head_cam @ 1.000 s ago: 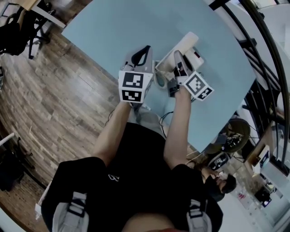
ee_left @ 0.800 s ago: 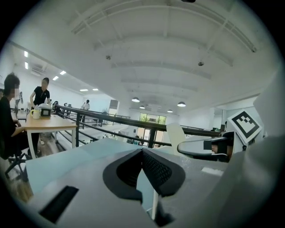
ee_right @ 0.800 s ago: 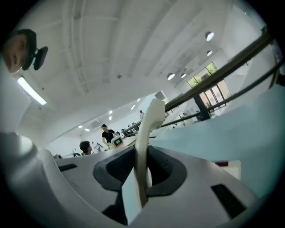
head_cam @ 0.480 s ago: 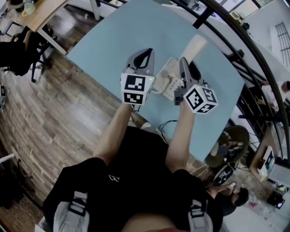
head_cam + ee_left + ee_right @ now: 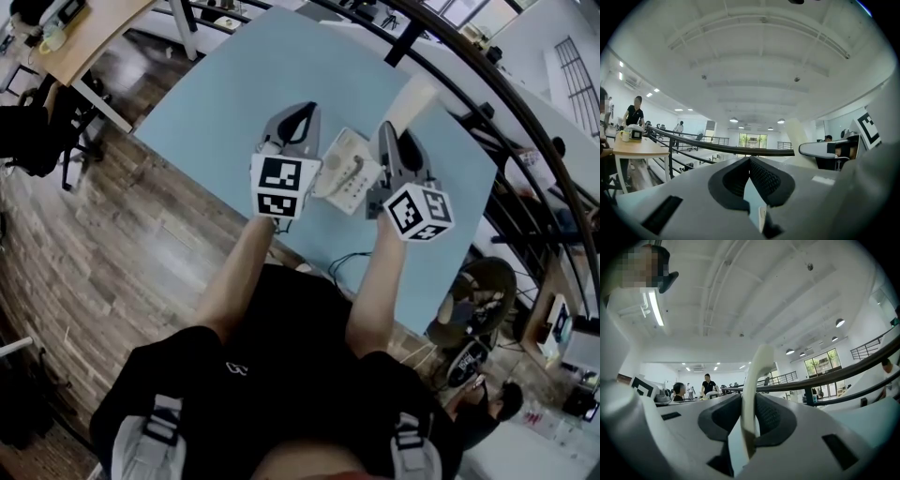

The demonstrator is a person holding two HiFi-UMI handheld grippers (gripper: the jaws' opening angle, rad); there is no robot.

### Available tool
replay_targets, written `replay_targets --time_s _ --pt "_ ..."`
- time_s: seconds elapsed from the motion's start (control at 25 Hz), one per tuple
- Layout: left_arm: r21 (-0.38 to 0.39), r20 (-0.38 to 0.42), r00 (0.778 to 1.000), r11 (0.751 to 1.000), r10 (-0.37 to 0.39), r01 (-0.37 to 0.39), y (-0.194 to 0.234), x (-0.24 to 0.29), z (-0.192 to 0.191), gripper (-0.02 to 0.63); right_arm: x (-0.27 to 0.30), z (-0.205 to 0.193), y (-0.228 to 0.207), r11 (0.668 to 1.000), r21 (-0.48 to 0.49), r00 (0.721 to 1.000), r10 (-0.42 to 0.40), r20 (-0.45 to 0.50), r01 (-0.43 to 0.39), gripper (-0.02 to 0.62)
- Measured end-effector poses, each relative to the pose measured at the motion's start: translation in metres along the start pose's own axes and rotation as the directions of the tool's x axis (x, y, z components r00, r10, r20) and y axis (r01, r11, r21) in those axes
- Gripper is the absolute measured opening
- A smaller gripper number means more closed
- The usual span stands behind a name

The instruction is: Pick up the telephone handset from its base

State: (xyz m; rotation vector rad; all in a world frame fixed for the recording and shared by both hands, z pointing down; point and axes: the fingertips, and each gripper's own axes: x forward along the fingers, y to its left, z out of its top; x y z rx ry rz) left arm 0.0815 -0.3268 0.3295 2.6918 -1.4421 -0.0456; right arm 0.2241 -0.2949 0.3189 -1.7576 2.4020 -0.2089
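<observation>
The cream telephone handset stands up between the pads of my right gripper, which is shut on it. In the head view the handset's far end sticks out past the right gripper, above the table. The cream telephone base lies uncovered on the light blue table, between the two grippers. My left gripper hovers left of the base, jaws closed tip to tip with nothing in them. From the left gripper view the handset shows to the right.
A black railing curves past the table's far side. A cable hangs off the near table edge. Wooden floor lies to the left, with a desk beyond. People stand at desks in the background.
Both grippers have risen. The right one has lifted the handset clear of the base and rolled, so the base now shows uncovered between the grippers.
</observation>
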Motion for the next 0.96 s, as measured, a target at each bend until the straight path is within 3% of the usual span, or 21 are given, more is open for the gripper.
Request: replay_targets --time_s 0.96 --pt "-0.026 -0.037 0.999 1.000 -0.012 0.011 0.011 0.002 -0.017 0.000 -0.001 -0.008 0.001 0.998 -0.051 0.999 -0.033 -0.032 0.032 0.083"
